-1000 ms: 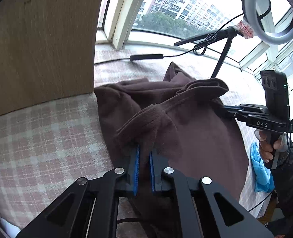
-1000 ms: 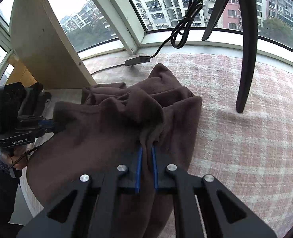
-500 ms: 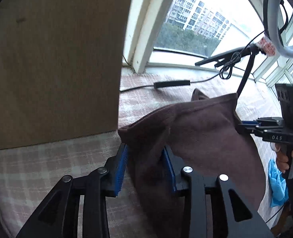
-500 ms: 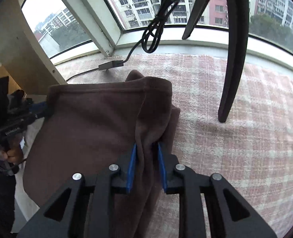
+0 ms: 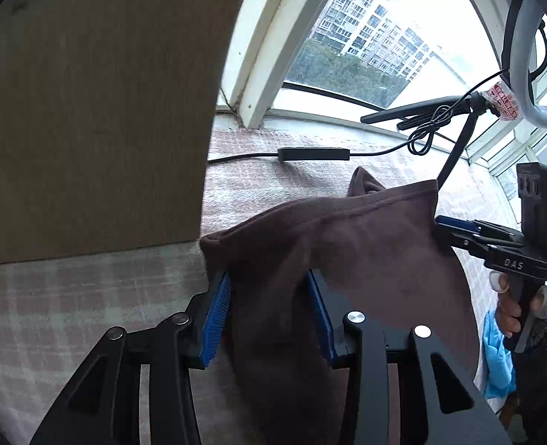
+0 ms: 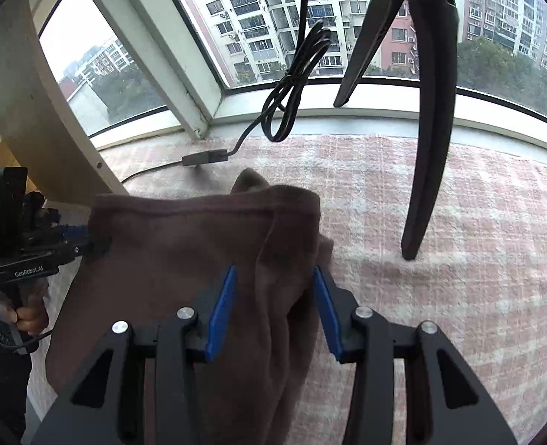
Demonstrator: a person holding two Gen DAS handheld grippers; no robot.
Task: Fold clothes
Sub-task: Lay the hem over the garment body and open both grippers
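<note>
Garment: dark brown soft-knit piece of clothing [image 5: 366,256], folded over, lying on the pink-and-white checked woven cloth [image 6: 458,259] below the window, stretched between both tools.
Left gripper [image 5: 269,309]: blue pads apart after just closing slightly; a corner of the garment bunched between them, seemingly slack, not pinched.
Right gripper [image 6: 273,304]: blue pads apart, just been opening; the opposite folded edge between them, released.
Step, as judged: letting go of a finished fold.
Risk one: fabric catching on a ribbed pad during withdrawal, dragging the fold open.
Risk two: thick bunched corner springing back once free, leaving the edge uneven.
Risk three: brushing the black tripod leg [image 6: 427,170] or black cable [image 5: 310,154] near the far hem.
</note>
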